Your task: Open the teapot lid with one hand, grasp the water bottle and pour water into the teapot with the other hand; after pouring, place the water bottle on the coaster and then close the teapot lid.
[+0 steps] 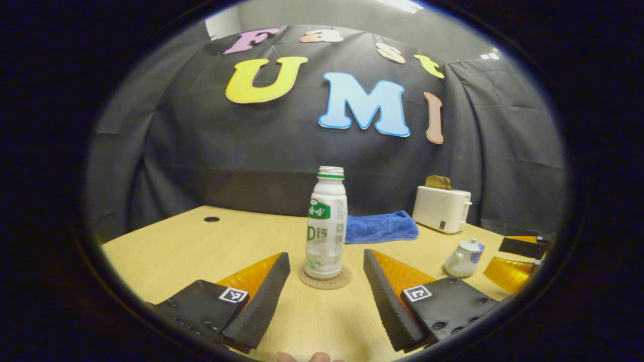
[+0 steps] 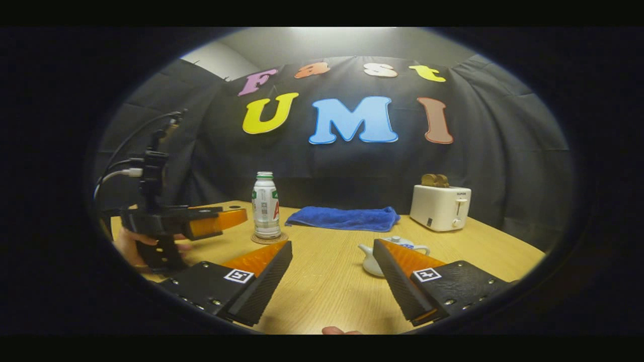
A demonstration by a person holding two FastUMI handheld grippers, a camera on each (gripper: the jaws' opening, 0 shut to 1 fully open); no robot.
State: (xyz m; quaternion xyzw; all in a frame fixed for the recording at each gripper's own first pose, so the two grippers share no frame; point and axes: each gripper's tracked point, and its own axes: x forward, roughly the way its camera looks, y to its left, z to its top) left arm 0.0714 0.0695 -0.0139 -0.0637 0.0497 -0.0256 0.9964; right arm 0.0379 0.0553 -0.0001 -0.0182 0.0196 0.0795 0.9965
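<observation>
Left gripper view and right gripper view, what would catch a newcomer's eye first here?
The water bottle stands upright on its coaster, mid-table, dead ahead of the open left gripper. Right of it sits the small teapot, lid on, with a blue towel and a white toaster behind.

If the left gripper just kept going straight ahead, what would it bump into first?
Probably the water bottle. It stands upright on its coaster, centred ahead of the open left gripper, with bare table before it. How far away it is stays unclear.
</observation>
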